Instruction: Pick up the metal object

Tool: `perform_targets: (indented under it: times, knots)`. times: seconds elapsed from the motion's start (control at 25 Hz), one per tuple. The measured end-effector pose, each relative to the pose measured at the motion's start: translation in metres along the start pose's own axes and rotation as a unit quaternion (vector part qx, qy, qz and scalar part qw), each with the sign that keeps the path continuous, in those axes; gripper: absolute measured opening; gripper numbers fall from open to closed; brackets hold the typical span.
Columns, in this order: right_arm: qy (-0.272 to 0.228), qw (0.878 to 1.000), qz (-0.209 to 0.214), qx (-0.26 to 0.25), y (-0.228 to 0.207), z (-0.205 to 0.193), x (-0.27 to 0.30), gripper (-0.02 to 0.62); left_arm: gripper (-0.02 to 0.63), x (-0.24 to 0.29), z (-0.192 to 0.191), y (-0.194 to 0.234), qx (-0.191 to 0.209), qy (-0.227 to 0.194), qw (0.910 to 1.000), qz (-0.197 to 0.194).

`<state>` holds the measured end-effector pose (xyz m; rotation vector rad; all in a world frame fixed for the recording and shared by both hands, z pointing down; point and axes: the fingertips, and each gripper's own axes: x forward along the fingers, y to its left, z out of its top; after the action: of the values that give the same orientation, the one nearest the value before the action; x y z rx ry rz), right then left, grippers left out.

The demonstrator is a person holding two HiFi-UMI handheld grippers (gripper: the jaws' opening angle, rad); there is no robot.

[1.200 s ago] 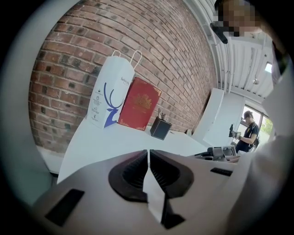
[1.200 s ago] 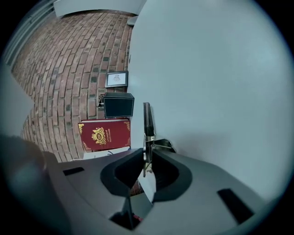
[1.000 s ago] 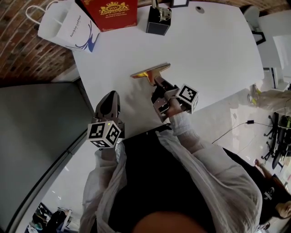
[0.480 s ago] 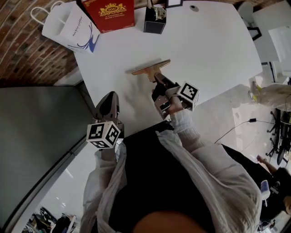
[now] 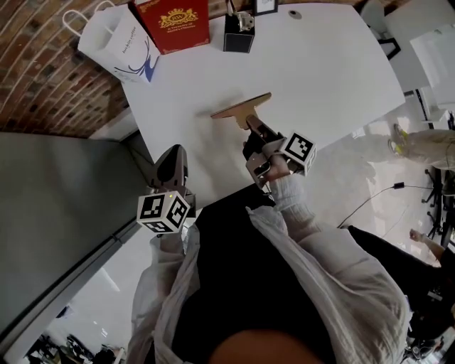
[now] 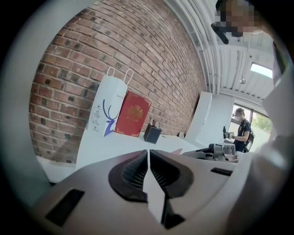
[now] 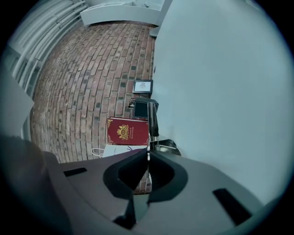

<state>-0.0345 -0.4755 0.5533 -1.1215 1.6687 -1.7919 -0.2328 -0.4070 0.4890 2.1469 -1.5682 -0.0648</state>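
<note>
The metal object (image 5: 242,108) is a gold-toned T-shaped piece over the middle of the white table (image 5: 327,64). My right gripper (image 5: 250,129) is shut on its stem from the near side. In the right gripper view the pads (image 7: 147,156) pinch a thin metal edge, and the rest of the metal object (image 7: 152,120) runs ahead of them. Whether the piece rests on the table or hangs just above it I cannot tell. My left gripper (image 5: 173,161) is shut and holds nothing at the table's near left edge; its ribbed pads (image 6: 138,167) meet.
A white paper bag (image 5: 117,39), a red box (image 5: 174,21) and a black holder (image 5: 238,32) stand along the far edge by the brick wall. A small disc (image 5: 293,13) lies farther right. A person (image 6: 240,128) stands in the background.
The right gripper keeps its hold on the metal object, which has tilted slightly. The head view has shifted a little. The left gripper has stayed in place.
</note>
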Motion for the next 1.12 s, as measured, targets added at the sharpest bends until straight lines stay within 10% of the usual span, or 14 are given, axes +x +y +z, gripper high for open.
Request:
perform_targets:
  times: [0.64, 1.12]
  knots:
    - [-0.057, 0.979, 0.018, -0.193, 0.064, 0.000, -0.075, 0.011, 0.028, -0.026, 0.011, -0.027, 0.015, -0.023, 0.9985, -0.049]
    - [-0.061, 0.918, -0.012, -0.391, 0.089, 0.017, -0.125, 0.011, 0.028, -0.019, 0.020, -0.072, 0.028, -0.038, 0.9959, -0.077]
